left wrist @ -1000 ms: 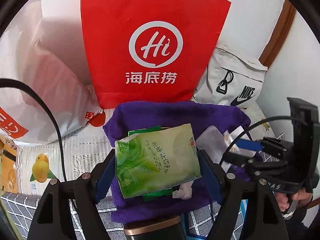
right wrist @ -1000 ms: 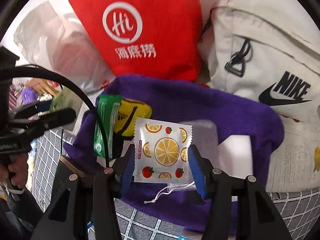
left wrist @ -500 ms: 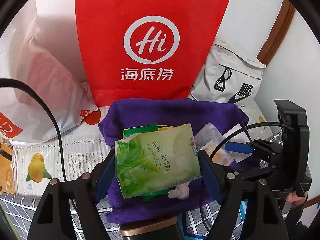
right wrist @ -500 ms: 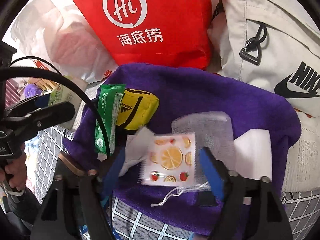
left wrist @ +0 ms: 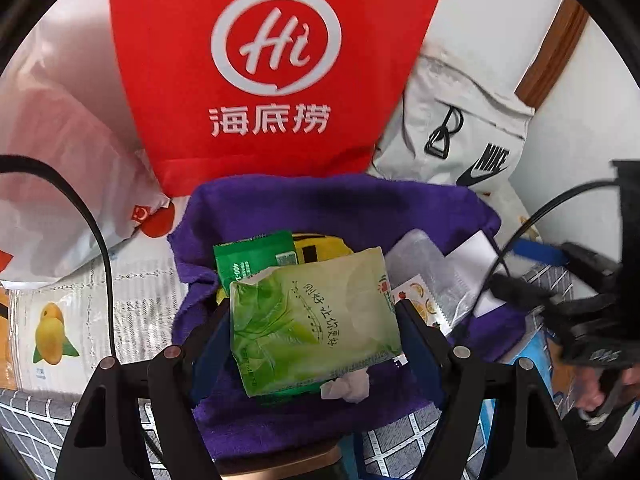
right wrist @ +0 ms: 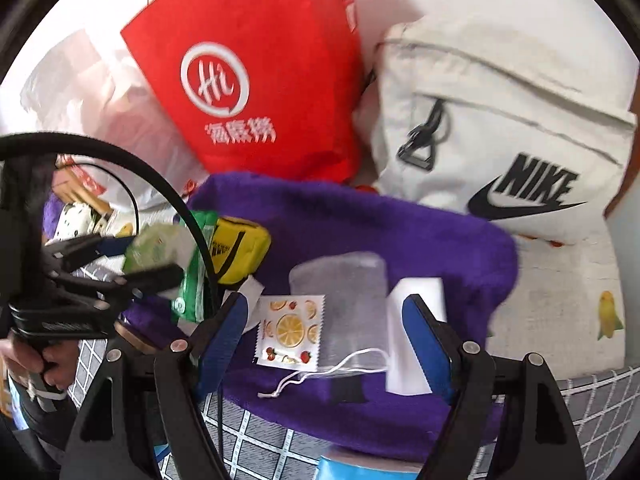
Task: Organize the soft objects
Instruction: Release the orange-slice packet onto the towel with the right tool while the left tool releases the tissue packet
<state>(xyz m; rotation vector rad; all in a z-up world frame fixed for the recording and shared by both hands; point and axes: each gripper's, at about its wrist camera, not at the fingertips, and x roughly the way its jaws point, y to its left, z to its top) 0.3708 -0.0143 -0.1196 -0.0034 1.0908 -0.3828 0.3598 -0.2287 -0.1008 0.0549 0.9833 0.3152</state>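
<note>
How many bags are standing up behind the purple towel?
3. The red bag stands in the middle, the white Nike bag is to its right, and a white plastic bag slumps on its left. More may hide behind them.

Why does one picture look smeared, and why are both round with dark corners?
Right wrist view: motion blur smears the red bag's lettering and the purple towel. Left wrist view: sharper, the green tissue pack print is legible. Both: fisheye lenses bend edges and leave black corners.
</note>
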